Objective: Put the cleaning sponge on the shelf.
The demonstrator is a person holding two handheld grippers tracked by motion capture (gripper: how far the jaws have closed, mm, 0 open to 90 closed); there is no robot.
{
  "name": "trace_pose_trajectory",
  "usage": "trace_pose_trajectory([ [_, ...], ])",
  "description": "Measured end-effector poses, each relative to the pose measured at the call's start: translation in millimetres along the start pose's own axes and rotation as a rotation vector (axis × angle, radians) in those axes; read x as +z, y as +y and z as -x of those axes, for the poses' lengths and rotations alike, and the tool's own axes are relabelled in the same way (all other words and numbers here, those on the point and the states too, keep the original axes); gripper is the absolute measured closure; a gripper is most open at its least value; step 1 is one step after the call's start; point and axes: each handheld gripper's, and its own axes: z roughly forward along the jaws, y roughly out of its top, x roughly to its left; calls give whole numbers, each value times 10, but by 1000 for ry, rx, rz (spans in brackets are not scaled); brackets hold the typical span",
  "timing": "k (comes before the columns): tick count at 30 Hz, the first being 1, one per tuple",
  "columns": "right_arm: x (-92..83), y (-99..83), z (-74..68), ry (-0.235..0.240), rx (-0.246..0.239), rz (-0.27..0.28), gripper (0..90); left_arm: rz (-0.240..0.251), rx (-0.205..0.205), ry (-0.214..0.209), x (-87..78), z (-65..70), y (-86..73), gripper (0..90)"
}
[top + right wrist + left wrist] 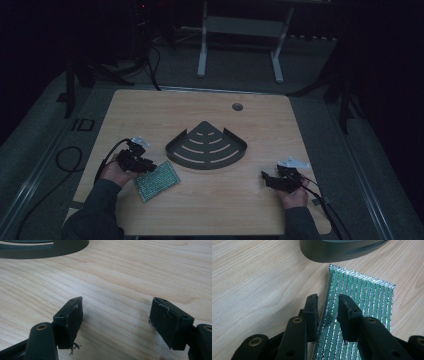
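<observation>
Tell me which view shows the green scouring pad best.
The left gripper view: the green scouring pad lies close up, its silver-threaded ribs and foil edge sharp, with the left hand-held gripper open over its left edge. The high view shows it dim and small, beside the dark corner tray. The right gripper view gives bare table.

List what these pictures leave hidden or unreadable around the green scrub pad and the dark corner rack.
- Green scrub pad: in the left gripper view its near end is hidden behind the left gripper, whose open jaws straddle one edge; contact cannot be judged.
- Dark corner rack: cut off by the top edge in both gripper views.
- Room behind the table: too dark in the high view.
- Right gripper: open over bare wood.
</observation>
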Motion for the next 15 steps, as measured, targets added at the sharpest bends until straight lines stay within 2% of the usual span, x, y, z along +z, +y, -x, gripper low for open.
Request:
trace_pose_trajectory([
  [7, 1, 1, 1, 0, 0, 0, 261, -27, 31, -30, -24, -56, 57, 729],
  [8, 1, 1, 1, 0, -1, 1, 261, -35, 48, -40, -27, -69, 72, 735],
  [12, 2, 1, 1, 1, -1, 0, 261, -60, 72, -51, -18, -78, 94, 750],
  [15, 2, 2, 1, 1, -1, 1, 261, -90, 105, -57, -1, -79, 123, 754],
])
